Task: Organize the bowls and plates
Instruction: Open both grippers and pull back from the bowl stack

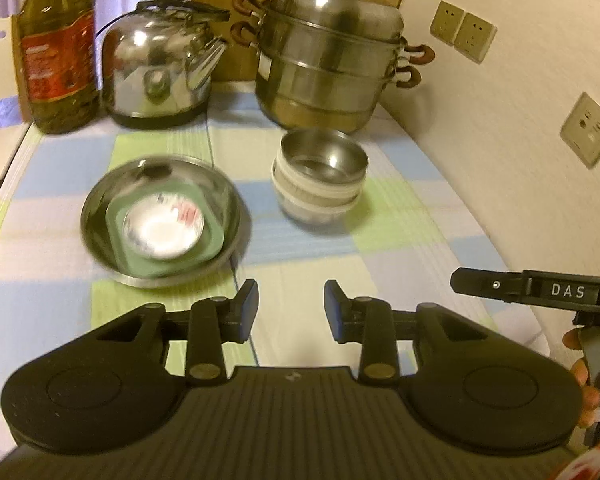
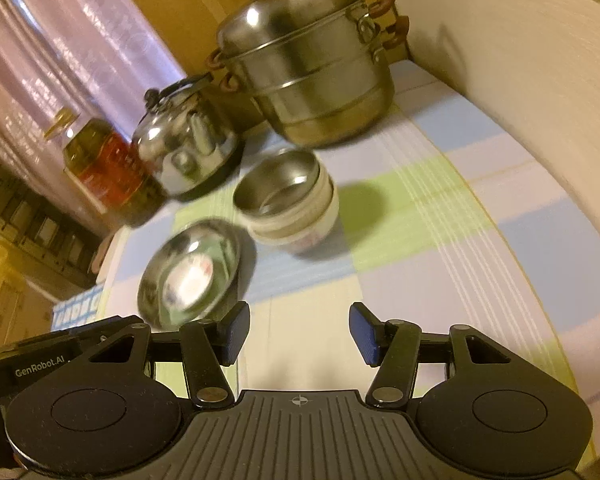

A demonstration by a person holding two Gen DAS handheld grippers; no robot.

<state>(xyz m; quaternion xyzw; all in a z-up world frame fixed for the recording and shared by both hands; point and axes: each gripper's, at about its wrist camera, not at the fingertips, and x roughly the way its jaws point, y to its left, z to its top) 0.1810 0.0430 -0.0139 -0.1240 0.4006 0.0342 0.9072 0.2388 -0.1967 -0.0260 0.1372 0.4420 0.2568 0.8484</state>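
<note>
A steel plate lies on the checked cloth, holding a green square dish and a small white saucer stacked in it. To its right stands a pile of white bowls with a steel bowl on top. My left gripper hangs open and empty, nearer than both piles. The same plate stack and bowl pile show in the right wrist view, beyond my right gripper, which is open with nothing between its pads.
A steel kettle, a tiered steamer pot and an oil bottle line the back of the table. A wall with sockets runs along the right. The other gripper's body, held by a hand, shows at the right.
</note>
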